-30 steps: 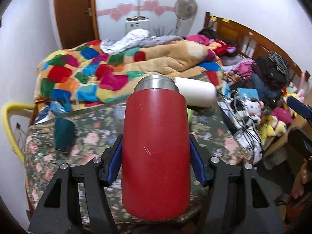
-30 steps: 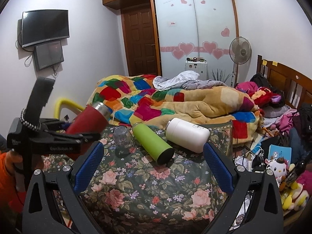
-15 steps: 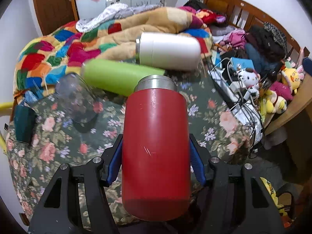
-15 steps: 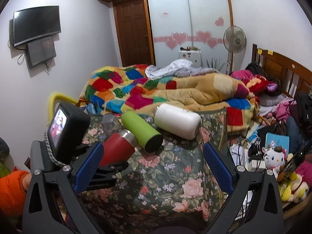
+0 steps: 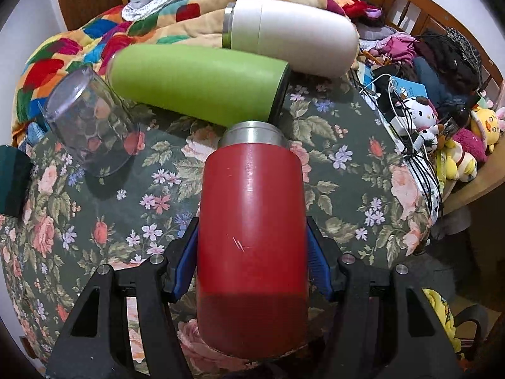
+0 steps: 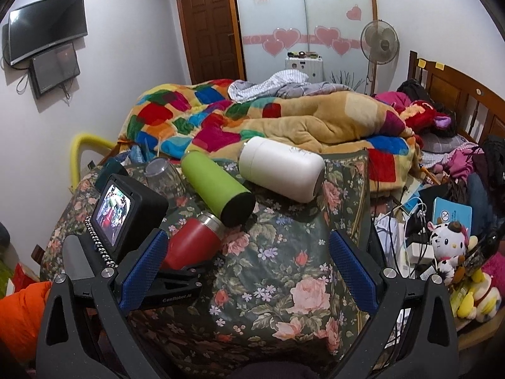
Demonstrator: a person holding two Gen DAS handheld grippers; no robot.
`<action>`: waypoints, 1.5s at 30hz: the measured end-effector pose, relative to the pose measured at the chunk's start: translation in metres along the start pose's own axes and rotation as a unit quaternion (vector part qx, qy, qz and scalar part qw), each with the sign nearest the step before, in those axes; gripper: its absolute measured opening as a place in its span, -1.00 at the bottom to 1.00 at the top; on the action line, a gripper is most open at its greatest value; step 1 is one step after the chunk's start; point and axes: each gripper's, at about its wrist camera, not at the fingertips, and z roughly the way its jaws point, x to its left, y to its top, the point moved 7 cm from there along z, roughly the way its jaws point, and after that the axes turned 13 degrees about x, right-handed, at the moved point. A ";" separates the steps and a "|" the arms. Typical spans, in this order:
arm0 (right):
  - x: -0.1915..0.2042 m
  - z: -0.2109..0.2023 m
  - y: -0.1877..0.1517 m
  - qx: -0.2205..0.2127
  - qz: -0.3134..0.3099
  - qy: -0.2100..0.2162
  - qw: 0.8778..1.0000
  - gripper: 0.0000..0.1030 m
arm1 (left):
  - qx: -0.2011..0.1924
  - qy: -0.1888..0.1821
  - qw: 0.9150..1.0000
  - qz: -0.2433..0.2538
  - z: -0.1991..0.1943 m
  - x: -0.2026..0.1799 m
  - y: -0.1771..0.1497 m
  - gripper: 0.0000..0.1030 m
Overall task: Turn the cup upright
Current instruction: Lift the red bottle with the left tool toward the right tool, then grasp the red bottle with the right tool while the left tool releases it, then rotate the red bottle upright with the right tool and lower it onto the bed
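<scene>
- Left wrist view: a table draped in a dark floral cloth (image 5: 347,170), woven-looking with pink roses and small lilac flowers, fills the lower field. Behind it lies a bed under a patchwork blanket (image 5: 79,47) of bright squares.
- The left gripper (image 5: 252,262) clamps a red cup (image 5: 252,237) between its blue-padded fingers (image 5: 186,259). The cup is a matte cylinder with a brushed steel rim, which points away from the camera and down toward the cloth.
- Just past that rim lies a green bottle (image 5: 195,85) on its side, smooth and matte, its dark end near the steel rim. Behind it a white flask (image 5: 290,31) lies on its side, rounded at one end, with a metal band at the other.
- To the left a clear tumbler (image 5: 88,123) stands mouth down, faceted and see-through. A dark teal cup (image 5: 12,183) sits at the left edge.
- Soft toys (image 5: 442,139) and cables crowd the right.
- Right wrist view: the right gripper (image 6: 249,268) is spread wide with nothing between its textured blue pads (image 6: 353,271), above the floral cloth (image 6: 284,268).
- The red cup (image 6: 192,243) is tilted, rim against the cloth beside the green bottle (image 6: 217,186); the white flask (image 6: 281,167) lies behind.
- White walls, a wall television (image 6: 47,38), a brown wooden door (image 6: 208,25), a frosted wardrobe with pink hearts (image 6: 315,38), a standing fan (image 6: 378,44) and a wooden headboard (image 6: 457,88).
</scene>
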 end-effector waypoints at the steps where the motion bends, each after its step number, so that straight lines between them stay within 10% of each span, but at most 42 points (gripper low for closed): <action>1: 0.000 0.001 -0.001 0.002 0.000 -0.001 1.000 0.97 | -0.003 -0.002 1.000 0.000 -0.001 0.001 0.000 0.19; 13: 0.005 -0.006 0.005 -0.004 -0.008 -0.012 1.000 0.97 | -0.012 -0.018 1.000 0.000 -0.020 -0.002 -0.010 0.19; 23: 0.012 0.003 0.012 0.001 -0.005 -0.003 1.000 0.97 | -0.095 0.010 0.995 -0.040 -0.100 0.029 -0.040 0.21; 32: 0.025 0.080 0.005 0.107 0.023 0.043 0.993 0.95 | -0.146 0.074 0.982 -0.091 -0.128 0.073 -0.075 0.29; 45: 0.040 0.148 -0.014 0.208 0.039 0.034 0.977 0.89 | -0.138 0.064 0.982 -0.116 -0.107 0.090 -0.096 0.30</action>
